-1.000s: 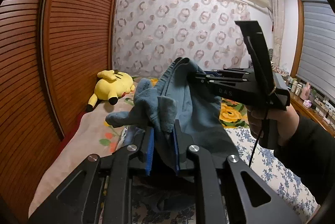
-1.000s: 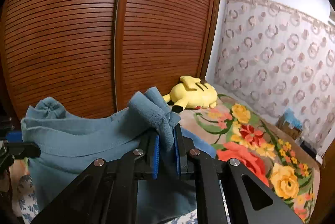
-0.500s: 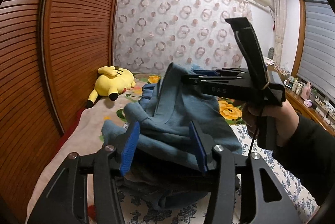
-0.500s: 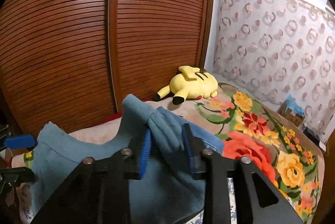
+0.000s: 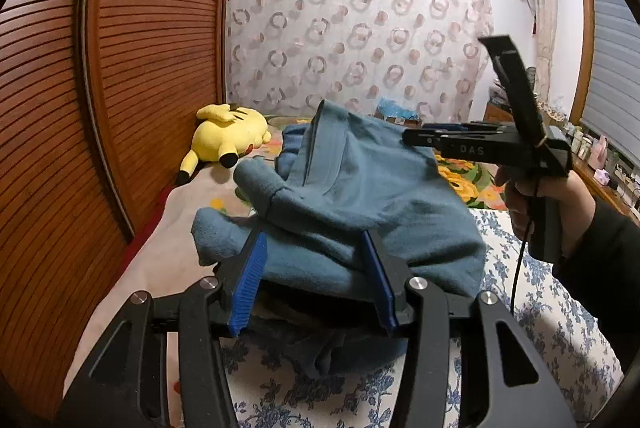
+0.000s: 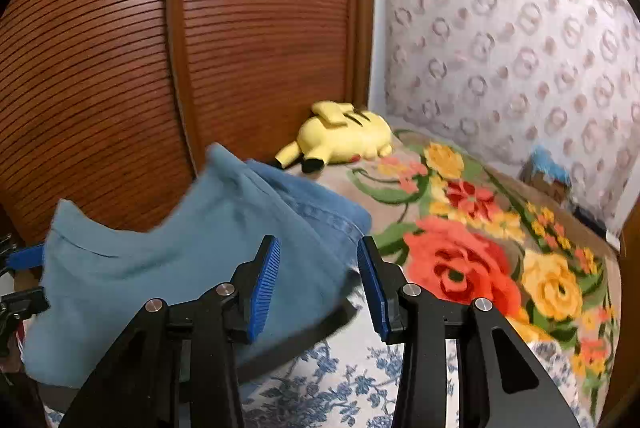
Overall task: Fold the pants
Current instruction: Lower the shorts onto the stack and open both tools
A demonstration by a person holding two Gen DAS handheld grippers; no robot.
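Note:
The blue-grey pants (image 5: 352,188) lie in a loose folded heap on the bed, one edge still standing up. My left gripper (image 5: 316,280) is open, its blue pads on either side of the near fold, not pinching it. My right gripper (image 6: 316,284) is open too, with the pants (image 6: 168,268) slumped to its left and cloth lying between the pads. In the left wrist view the right gripper (image 5: 424,138) hovers just above the pile's right side, held by a hand.
A yellow plush toy (image 5: 228,140) lies at the bed's far end by the slatted wooden wardrobe (image 5: 152,68) on the left. A floral blanket (image 6: 460,248) covers the far half of the bed, a blue-flowered sheet (image 5: 540,308) the near half. A shelf of small items (image 5: 592,148) is on the right.
Both grippers have opened and let go of the pants. The cloth has dropped into a heap on the bed, and the right gripper has drawn away to the right.

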